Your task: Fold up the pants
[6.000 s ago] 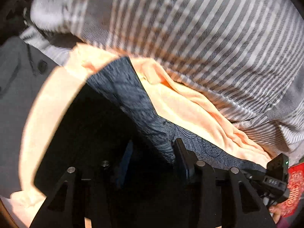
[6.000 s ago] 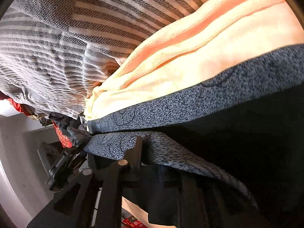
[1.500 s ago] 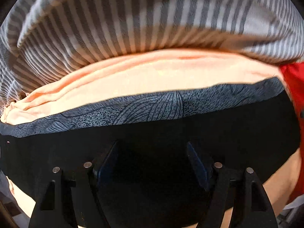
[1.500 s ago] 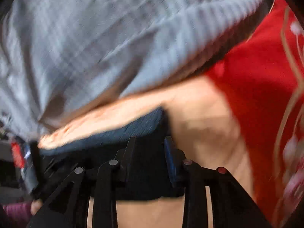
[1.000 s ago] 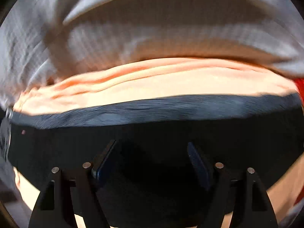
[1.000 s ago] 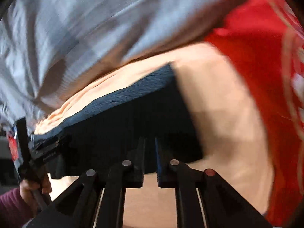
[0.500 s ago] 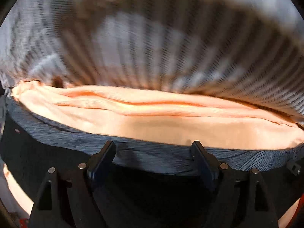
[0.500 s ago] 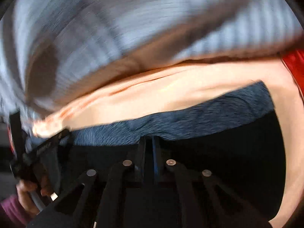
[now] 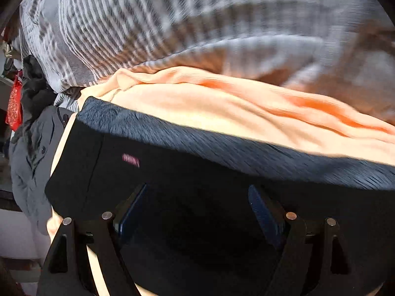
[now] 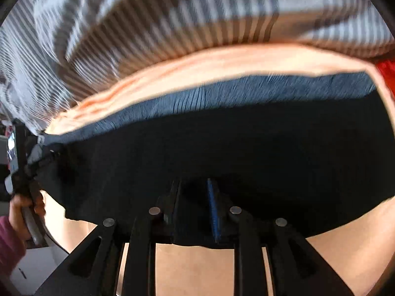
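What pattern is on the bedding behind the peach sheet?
Grey and white stripes on the bedding, clearest in the left wrist view.

- A grey-and-white striped cover [image 9: 103, 32] fills the top of both wrist views, blurred toward the right.
- A peach sheet [image 9: 222, 108] crosses the middle of the frame below the stripes, creased into long folds.
- A grey garment [image 9: 29, 162] with small dark buttons hangs at the left edge.
- A red patterned item [image 9: 14, 103] shows at the far left.
- Red fabric [image 10: 386, 72] shows at the right edge.
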`<state>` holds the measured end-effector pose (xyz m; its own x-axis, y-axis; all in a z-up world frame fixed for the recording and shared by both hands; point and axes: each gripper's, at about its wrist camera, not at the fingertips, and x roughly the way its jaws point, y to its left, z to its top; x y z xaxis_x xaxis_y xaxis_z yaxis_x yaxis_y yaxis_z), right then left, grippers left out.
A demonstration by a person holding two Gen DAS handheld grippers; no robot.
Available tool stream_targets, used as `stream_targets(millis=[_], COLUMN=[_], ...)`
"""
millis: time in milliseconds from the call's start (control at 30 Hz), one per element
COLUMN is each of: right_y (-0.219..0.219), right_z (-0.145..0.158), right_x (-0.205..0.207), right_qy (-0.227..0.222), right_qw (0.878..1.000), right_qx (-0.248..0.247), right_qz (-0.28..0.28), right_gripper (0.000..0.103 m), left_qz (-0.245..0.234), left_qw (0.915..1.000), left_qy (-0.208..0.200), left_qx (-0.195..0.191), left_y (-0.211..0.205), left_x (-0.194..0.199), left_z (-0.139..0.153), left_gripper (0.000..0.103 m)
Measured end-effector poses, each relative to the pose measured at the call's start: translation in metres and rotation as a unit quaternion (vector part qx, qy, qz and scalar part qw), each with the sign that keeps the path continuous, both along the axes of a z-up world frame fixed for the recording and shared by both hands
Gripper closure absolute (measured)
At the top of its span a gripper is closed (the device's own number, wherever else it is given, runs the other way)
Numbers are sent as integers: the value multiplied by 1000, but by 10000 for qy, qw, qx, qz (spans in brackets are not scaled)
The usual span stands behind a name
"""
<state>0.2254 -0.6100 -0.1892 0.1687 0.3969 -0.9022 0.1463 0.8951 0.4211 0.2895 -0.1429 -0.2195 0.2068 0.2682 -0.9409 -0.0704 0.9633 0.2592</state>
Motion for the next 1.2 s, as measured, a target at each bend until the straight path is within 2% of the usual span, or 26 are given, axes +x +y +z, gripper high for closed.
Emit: stream_targets(millis=[67,200,300,333,400,433,467,500,567,600,700,900,933,967,1000,1033,1133,1200], right_y=[2,13,46,59,84,100,120,137,175,189,224,259,259,260,260,261,259,259], right_z=[3,18,34,40,43,40,35,29,13,6,-17,-28,-32,-34,-35,-34,-5,0], right_x=[-7,-25,-37,-44,-55,-59,-65,-68,-69,-70,-69,-56,-52,-49,-46,-42,-46,-54], right_qy=[-71,-58,-215,-235,-208,-157,-80,24,216,278,492,290,339,392,491,537,124,144], right_qw=[9997,9987,9977,9966,9924,9884,9830,9783,9704,9680,9566,9507,9484,9473,9478,9503,9566,9585], right_qx=[-128,-173,217,512,1069,1403,1752,2009,2364,2452,2810,3007,3051,3061,3019,2944,2873,2828], right_qz=[-173,-470,-598,-597,-568,-554,-542,-510,-447,-457,-603,-706,-798,-864,-901,-858,-477,-332], right_gripper=[80,80,80,77,63,54,52,52,52,52,52,54,54,63,74,96,96,98], left_qz=[51,-132,-125,-195,-458,-600,-714,-806,-924,-891,-753,-866,-866,-865,-865,-870,-924,-968], left_qw=[9997,9995,9993,9990,9978,9971,9965,9961,9957,9960,9954,9937,9936,9936,9937,9937,9931,9927], left_qy=[-149,-298,-234,-266,-306,-299,-279,-237,-20,19,-216,-284,-269,-247,-225,-200,-228,-294], left_qx=[-186,55,-250,-292,-361,-372,-337,-268,-27,-95,-555,-646,-668,-677,-676,-677,-686,-663], left_y=[13,13,38,40,59,70,79,69,76,83,100,103,105,103,102,112,116,115], left_x=[16,34,37,32,19,11,4,-7,-21,-26,-32,-33,-33,-33,-33,-27,-26,-28], left_z=[-8,8,21,30,44,46,47,52,41,34,33,30,29,30,31,27,25,25], left_gripper=[20,20,20,20,20,20,20,20,20,19,14,14,14,14,14,14,13,13])
